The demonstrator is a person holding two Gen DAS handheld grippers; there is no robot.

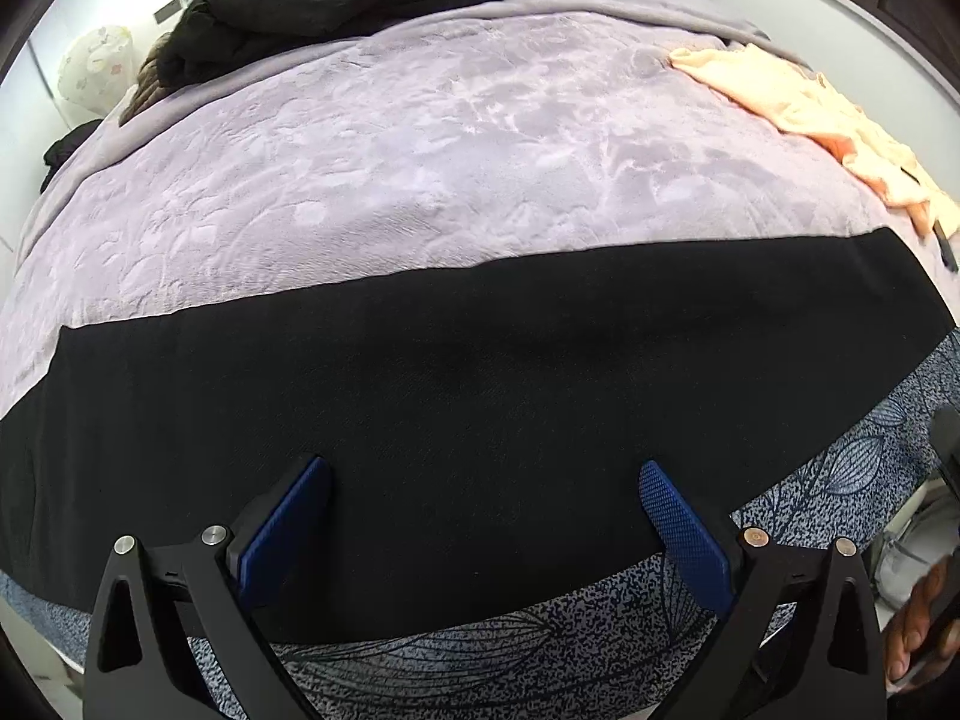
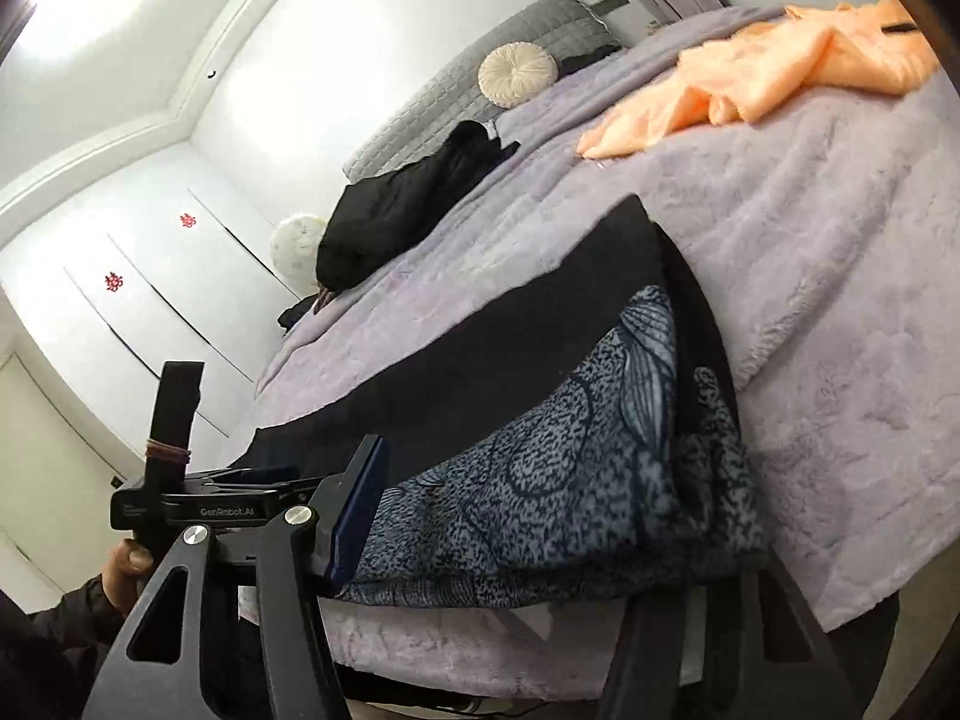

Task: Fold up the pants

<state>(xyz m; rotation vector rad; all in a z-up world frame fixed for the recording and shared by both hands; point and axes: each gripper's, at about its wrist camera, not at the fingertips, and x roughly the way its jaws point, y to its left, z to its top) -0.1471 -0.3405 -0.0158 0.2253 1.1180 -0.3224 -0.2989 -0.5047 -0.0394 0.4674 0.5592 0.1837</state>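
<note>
The left gripper (image 1: pixel 486 510) hovers released over the pants (image 1: pixel 480 372), while the right gripper (image 2: pixel 540 546) seems clenched on their end at the bed's (image 1: pixel 420 138) near edge. The fold looks just begun; next, I judge, both must lift that end across. The pants lie flat, black, over a patterned cloth (image 2: pixel 570 420).

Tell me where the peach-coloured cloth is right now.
The peach cloth lies crumpled on the lavender blanket at the bed's far right edge in the left wrist view, well beyond the black pants; the right wrist view shows it upper right.
</note>
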